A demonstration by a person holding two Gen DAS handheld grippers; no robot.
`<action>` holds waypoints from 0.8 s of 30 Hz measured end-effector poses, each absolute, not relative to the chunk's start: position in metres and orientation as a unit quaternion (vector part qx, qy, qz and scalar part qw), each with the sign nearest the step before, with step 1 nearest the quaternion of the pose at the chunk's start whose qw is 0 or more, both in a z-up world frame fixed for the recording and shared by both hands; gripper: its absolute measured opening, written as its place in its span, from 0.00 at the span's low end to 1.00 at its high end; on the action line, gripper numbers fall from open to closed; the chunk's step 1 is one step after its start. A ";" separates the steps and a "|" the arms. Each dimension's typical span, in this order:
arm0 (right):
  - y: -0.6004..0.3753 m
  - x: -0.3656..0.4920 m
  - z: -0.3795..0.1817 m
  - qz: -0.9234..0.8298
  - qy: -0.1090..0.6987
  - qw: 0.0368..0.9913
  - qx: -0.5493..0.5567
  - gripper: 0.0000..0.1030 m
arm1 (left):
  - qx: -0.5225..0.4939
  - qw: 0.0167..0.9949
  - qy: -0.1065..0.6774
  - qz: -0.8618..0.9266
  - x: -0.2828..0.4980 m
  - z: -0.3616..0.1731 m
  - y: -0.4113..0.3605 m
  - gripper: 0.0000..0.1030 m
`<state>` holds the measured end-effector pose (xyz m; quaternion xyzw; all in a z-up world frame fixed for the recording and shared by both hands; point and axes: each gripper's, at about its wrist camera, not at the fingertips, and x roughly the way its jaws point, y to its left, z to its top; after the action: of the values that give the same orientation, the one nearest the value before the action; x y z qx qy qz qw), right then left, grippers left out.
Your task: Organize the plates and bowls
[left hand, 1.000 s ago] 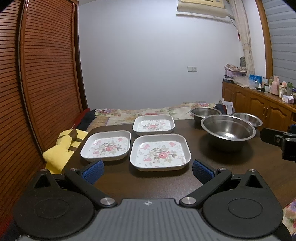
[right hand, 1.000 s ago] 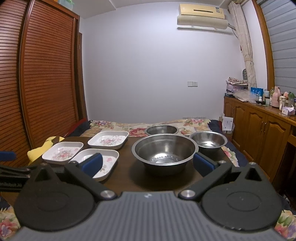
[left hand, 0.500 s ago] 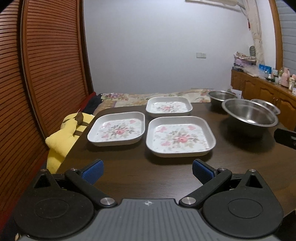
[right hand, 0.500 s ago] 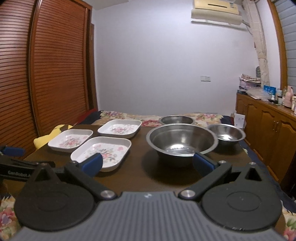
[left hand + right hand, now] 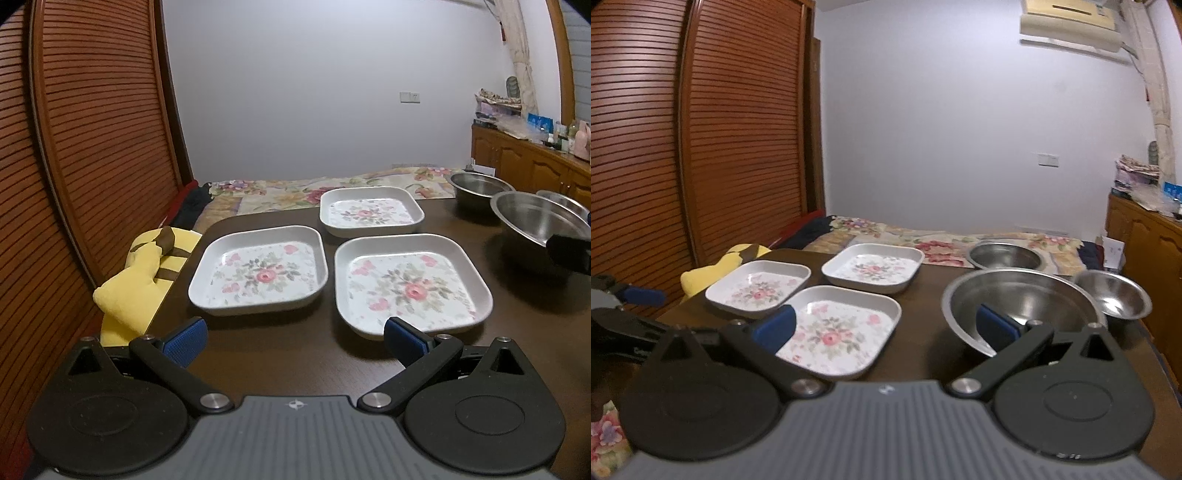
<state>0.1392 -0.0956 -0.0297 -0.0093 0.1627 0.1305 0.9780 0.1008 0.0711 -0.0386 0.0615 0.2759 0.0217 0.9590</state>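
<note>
Both grippers, left (image 5: 293, 341) and right (image 5: 884, 325), jaws wide, empty, over table's (image 5: 295, 358) near edge; three floral plates (image 5: 258, 271), steel bowls (image 5: 1019, 306) beyond.

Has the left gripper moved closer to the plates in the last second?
Yes. The left gripper has moved forward: the plates look larger and nearer its fingertips, and the table edge has passed beneath it.

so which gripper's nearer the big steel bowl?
Right. The right gripper is open just short of the big steel bowl; the left gripper faces the floral plates, bowl off to its right.
</note>
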 end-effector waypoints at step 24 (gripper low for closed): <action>-0.058 0.193 -0.056 0.171 0.260 0.950 -0.024 0.75 | 0.025 0.953 0.294 -0.075 0.155 -0.051 0.094 0.75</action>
<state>0.1934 -0.0581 -0.0560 -0.0236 0.2604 0.1712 0.9499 0.1547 0.0936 -0.0515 0.0247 0.2940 -0.0750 0.9525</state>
